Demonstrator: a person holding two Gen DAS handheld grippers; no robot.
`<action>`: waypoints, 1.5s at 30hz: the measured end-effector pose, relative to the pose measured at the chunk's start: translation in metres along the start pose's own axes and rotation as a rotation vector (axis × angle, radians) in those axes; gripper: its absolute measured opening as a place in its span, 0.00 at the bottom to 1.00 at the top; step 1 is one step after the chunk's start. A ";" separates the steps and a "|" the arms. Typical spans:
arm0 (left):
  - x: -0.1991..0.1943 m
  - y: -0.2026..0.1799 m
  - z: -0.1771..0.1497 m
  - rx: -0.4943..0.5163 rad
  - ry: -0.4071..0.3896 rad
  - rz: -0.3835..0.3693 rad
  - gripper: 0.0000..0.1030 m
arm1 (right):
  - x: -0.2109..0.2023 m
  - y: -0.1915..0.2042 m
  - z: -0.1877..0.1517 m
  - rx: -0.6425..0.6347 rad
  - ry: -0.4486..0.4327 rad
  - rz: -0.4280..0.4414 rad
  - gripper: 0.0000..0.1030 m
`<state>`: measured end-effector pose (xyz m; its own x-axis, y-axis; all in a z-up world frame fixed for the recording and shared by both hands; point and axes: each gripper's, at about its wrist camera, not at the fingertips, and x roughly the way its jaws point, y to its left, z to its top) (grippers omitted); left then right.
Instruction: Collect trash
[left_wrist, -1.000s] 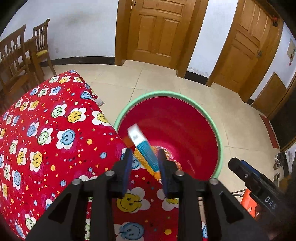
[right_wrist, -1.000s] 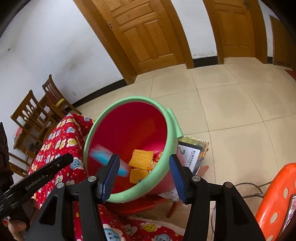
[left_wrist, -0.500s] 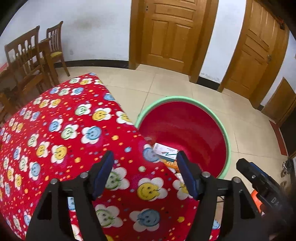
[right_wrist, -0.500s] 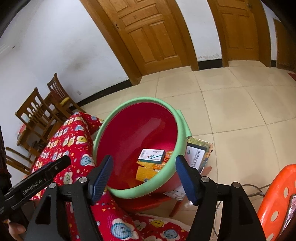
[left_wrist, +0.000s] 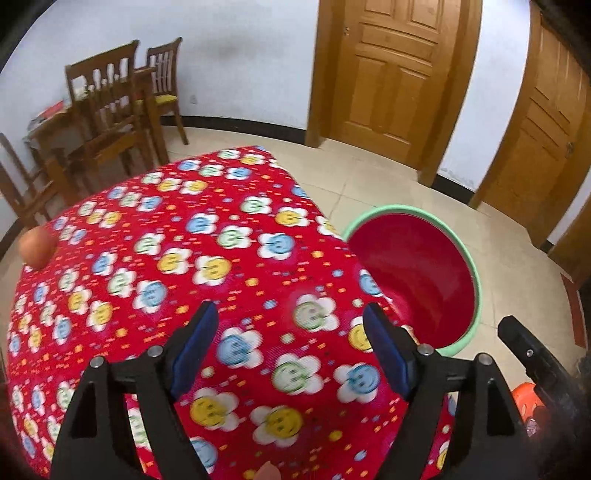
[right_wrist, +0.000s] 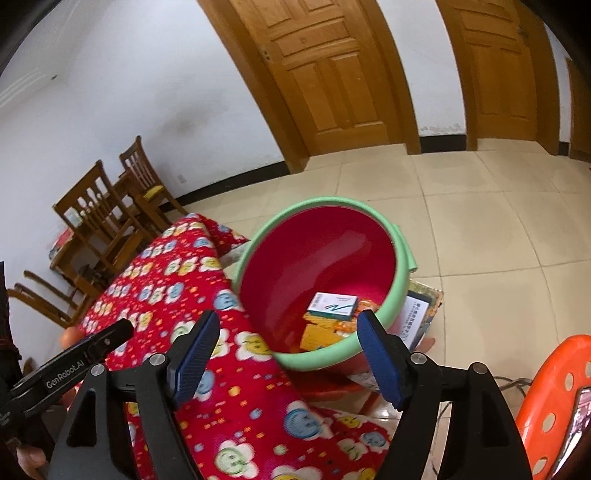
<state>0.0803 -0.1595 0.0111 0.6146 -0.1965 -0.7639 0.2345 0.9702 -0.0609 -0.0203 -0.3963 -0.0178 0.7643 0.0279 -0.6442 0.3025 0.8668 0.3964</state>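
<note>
Trash now in the bucket (right_wrist: 321, 280): small white-and-teal carton (right_wrist: 332, 305) lying flat on the heap at the bottom, atop yellow foam netting (right_wrist: 318, 332) and orange scraps. A second ago still pinched upright in the left gripper (left_wrist: 291, 347) over the bucket mouth; half a second ago already dropped and settled where seen now. Likely the last drop finished, both tools free for another pick.

Left gripper: jaws just been opening, now spread wide, nothing between the blue pads, only the smiley-print red tablecloth (left_wrist: 177, 258) showing through the gap. Swung away from the bucket since a second ago, so that the bucket sits off to the right of view and the table fills the middle. Angled steeply down at the cloth.

Right gripper (right_wrist: 286, 350): jaws also just been opening, wide apart, empty; bucket rim and table corner framed between the pads, not touched. Pointed down and forward, pulled back a little from the bucket compared with before.

Remaining on the cloth, as far as visible: one blurred orange round thing (left_wrist: 37, 247) at the far left edge, identity unclear. Possibly the next target, though hard to tell whether rubbish or fruit. Printed card or booklet (right_wrist: 417, 314) on the floor just behind the bucket.
</note>
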 end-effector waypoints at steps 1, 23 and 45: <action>-0.005 0.003 -0.001 -0.001 -0.005 0.010 0.78 | -0.003 0.004 -0.001 -0.007 -0.003 0.007 0.75; -0.121 0.057 -0.043 -0.055 -0.151 0.158 0.82 | -0.070 0.072 -0.033 -0.150 -0.033 0.182 0.78; -0.110 0.096 -0.082 -0.164 -0.161 0.169 0.83 | -0.053 0.098 -0.079 -0.283 -0.072 0.057 0.79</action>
<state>-0.0261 -0.0328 0.0368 0.7493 -0.0371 -0.6612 0.0017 0.9985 -0.0541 -0.0758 -0.2736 0.0036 0.8172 0.0538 -0.5739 0.0946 0.9696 0.2256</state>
